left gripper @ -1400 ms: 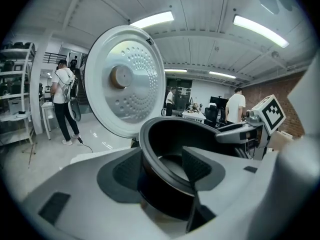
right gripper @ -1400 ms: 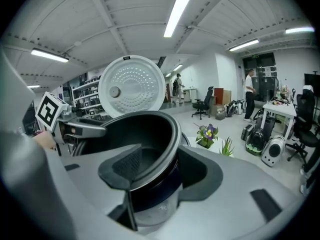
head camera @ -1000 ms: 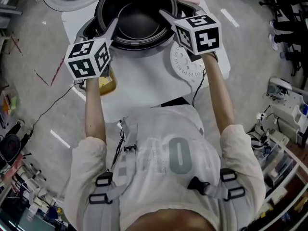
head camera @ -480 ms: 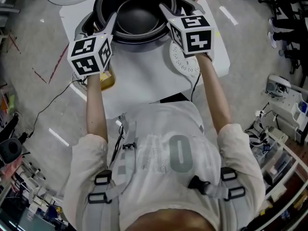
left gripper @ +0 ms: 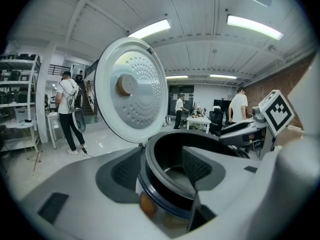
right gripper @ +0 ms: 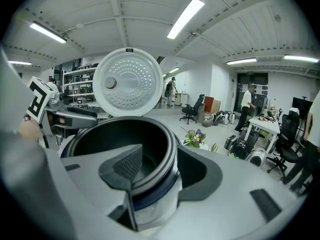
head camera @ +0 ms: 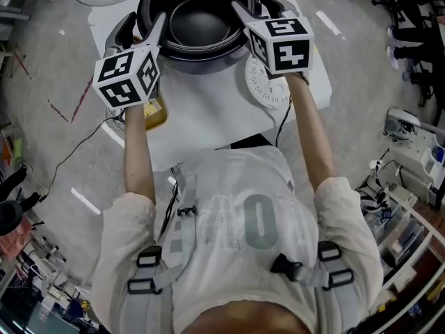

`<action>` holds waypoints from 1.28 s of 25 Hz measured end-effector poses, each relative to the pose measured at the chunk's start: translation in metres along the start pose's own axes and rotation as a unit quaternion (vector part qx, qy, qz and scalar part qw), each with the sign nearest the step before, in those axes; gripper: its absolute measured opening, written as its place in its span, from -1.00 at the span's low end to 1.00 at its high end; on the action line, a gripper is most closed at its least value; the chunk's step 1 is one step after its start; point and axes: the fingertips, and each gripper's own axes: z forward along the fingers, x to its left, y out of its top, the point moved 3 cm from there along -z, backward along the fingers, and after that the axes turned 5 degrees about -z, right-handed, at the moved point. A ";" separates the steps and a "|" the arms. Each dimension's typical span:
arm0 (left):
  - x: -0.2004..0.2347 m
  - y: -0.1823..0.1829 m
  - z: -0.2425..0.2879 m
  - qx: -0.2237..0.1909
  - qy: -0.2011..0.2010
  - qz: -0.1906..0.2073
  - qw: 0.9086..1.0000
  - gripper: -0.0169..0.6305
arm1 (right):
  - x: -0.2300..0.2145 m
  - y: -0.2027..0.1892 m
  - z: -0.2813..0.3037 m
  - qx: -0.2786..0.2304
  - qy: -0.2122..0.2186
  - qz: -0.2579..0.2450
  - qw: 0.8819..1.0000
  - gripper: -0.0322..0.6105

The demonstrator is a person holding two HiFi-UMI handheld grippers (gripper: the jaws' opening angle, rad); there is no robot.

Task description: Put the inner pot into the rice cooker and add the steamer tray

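Note:
The black inner pot (head camera: 198, 26) hangs over the open rice cooker (head camera: 124, 32) at the far edge of the white table. My left gripper (head camera: 158, 33) is shut on the pot's left rim and my right gripper (head camera: 240, 14) on its right rim. In the left gripper view one pad lies outside the rim and one inside the inner pot (left gripper: 172, 156), the left gripper (left gripper: 162, 169) straddling the wall. The right gripper (right gripper: 160, 171) holds the inner pot (right gripper: 115, 139) the same way. The pot's shiny outer wall shows below the rim. The white perforated steamer tray (head camera: 268, 92) lies flat on the table, partly under my right gripper.
The cooker's round white lid (left gripper: 132, 91) stands open behind the pot. A yellow container (head camera: 154, 115) sits on the table (head camera: 201, 124) below my left gripper. A cable runs off the table's left side. People and office furniture stand far off in the room.
Both grippers keep their hold on the pot's rim. The pot, table and grippers sit slightly higher in the head view than a second ago.

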 end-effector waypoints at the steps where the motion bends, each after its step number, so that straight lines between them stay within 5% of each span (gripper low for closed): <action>1: 0.000 0.007 -0.004 -0.011 0.000 -0.002 1.000 -0.18 | -0.001 0.005 -0.004 -0.008 -0.003 0.001 1.000 -0.22; 7: -0.037 0.042 -0.028 -0.069 -0.041 -0.003 0.997 -0.18 | -0.013 0.019 -0.049 -0.049 -0.025 -0.009 0.998 -0.22; 15: -0.121 0.031 -0.046 -0.069 -0.133 0.001 0.989 -0.18 | -0.029 -0.014 -0.119 -0.044 -0.082 -0.010 0.996 -0.20; 23: -0.205 -0.030 -0.061 0.005 -0.238 -0.050 0.970 -0.18 | -0.047 -0.095 -0.184 -0.008 -0.138 0.048 0.989 -0.19; 32: -0.230 -0.121 -0.018 0.113 -0.219 -0.052 0.968 -0.18 | -0.059 -0.188 -0.190 0.048 -0.155 0.115 0.980 -0.19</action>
